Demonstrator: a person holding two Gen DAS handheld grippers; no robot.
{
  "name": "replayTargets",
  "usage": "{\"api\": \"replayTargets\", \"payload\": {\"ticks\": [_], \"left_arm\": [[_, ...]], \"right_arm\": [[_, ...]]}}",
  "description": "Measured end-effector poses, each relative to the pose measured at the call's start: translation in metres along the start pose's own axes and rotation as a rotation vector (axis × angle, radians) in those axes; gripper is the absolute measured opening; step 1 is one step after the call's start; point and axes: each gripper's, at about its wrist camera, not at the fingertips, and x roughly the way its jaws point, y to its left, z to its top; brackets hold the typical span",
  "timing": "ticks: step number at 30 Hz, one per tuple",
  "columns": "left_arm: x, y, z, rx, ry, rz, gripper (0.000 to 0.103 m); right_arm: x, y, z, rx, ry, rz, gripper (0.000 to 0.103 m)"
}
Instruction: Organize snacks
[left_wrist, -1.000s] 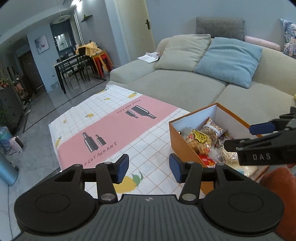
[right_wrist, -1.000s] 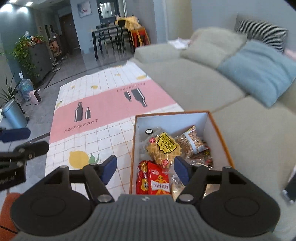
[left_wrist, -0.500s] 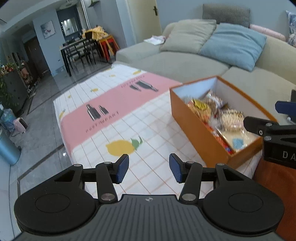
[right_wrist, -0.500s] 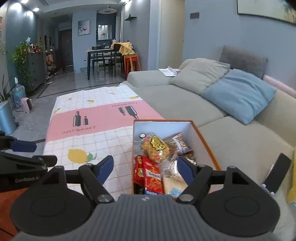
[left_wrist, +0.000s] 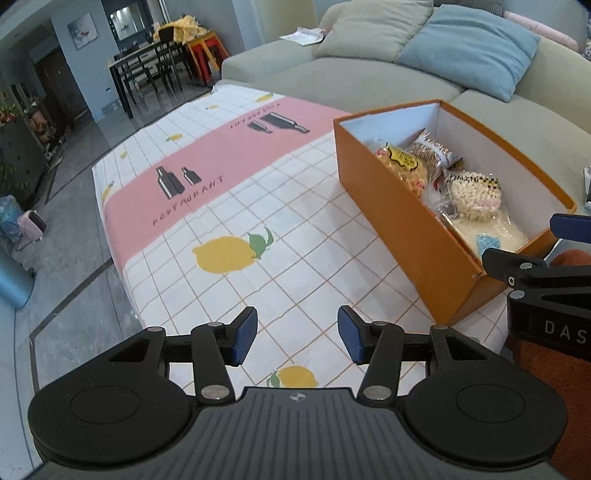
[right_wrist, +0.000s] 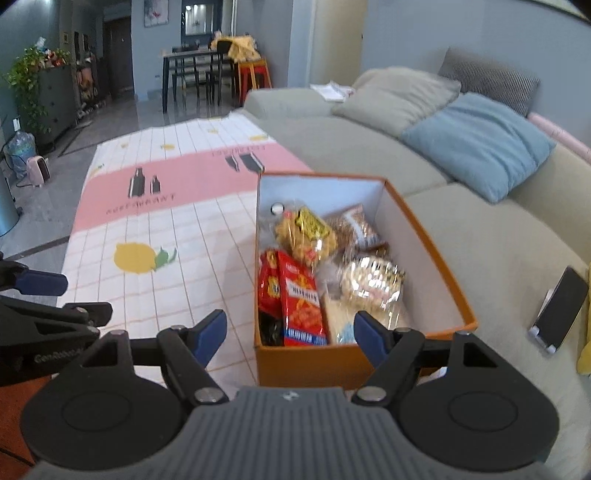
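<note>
You face a grey-green sofa (right_wrist: 369, 147) with a beige cushion (right_wrist: 399, 96) and a blue cushion (right_wrist: 480, 144) on it. Beyond its far end stand a dark dining table (right_wrist: 195, 70) and red stools (right_wrist: 255, 75); left of the sofa lies grey tiled floor (left_wrist: 74, 258). The walls (right_wrist: 443, 33) are blue-grey.

box (right_wrist: 424, 236): 1 | red packets (right_wrist: 291, 295): 2 | cushions (right_wrist: 476, 144): 3 | phone (right_wrist: 559, 308): 1

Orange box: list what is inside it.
Inside the orange box: a red packet, a yellow-labelled bag, a brown snack bag and a clear bag of pale puffs. Whatever lies beneath them is covered.
</note>
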Motion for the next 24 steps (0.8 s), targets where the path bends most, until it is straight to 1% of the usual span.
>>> {"api": "replayTargets", "payload": {"ticks": [3, 10, 24], "left_arm": [[0.0015, 0.0004, -0.001, -0.002, 0.008, 0.003, 0.06], [0.003, 0.0033, 0.0001, -0.011, 0.014, -0.001, 0.06], [0.0006, 0.0042, 0.0008, -0.014, 0.011, -0.005, 0.059]], "right_arm": [[0.0062, 0.0017, -0.001, -0.003, 0.02, 0.001, 0.074], [0.0091, 0.0048, 0.0001, -0.021, 0.027, -0.001, 0.074], [0.0036, 0.0077, 0.0, -0.042, 0.012, -0.008, 0.074]]}}
